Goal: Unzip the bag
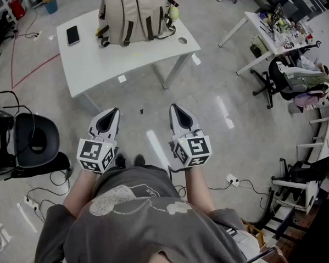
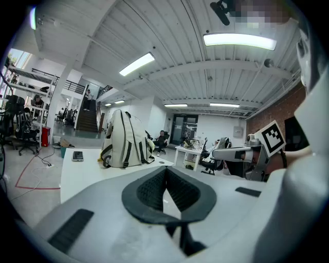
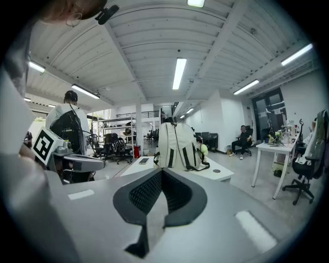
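Nothing is begun yet — the bag stands far off on the table. The left gripper and right gripper are closed, empty.

Head view: from above the person, steeply down; table and bag well ahead, at frame top.
Left gripper view: low, near level, facing forward; bag distant, left of centre.
Right gripper view: likewise; same bag centred.
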A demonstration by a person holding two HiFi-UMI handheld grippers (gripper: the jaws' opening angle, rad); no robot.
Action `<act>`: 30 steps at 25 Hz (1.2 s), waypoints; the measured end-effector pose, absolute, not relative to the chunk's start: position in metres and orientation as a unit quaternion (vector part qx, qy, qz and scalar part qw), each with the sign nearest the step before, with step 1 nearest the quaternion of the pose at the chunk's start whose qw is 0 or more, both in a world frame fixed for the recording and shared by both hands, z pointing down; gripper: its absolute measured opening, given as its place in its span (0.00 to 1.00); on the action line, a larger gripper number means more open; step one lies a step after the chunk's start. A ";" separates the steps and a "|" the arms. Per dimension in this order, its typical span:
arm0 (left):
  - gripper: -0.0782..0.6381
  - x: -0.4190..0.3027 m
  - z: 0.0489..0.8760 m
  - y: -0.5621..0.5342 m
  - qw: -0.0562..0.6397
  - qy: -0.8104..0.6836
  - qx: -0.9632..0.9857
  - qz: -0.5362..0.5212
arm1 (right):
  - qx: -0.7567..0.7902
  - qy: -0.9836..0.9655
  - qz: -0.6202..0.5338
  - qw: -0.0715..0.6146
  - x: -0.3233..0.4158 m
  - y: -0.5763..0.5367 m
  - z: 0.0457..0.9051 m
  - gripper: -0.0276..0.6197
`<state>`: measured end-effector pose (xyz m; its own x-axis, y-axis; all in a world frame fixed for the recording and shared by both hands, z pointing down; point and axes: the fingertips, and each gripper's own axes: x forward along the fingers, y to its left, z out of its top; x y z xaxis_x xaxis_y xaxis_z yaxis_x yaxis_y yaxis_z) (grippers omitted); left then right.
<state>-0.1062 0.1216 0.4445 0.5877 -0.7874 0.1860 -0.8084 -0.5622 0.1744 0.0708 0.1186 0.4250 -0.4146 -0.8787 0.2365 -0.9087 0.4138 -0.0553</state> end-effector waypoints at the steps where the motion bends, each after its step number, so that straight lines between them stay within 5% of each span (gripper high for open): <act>1: 0.12 -0.107 0.445 0.123 0.122 -0.452 0.883 0.044 | 0.534 -0.837 0.089 0.086 0.070 0.119 0.426 0.04; 30: 0.12 -0.062 0.458 0.118 0.144 -0.454 0.878 0.037 | 0.554 -0.827 0.084 0.056 0.127 0.136 0.425 0.04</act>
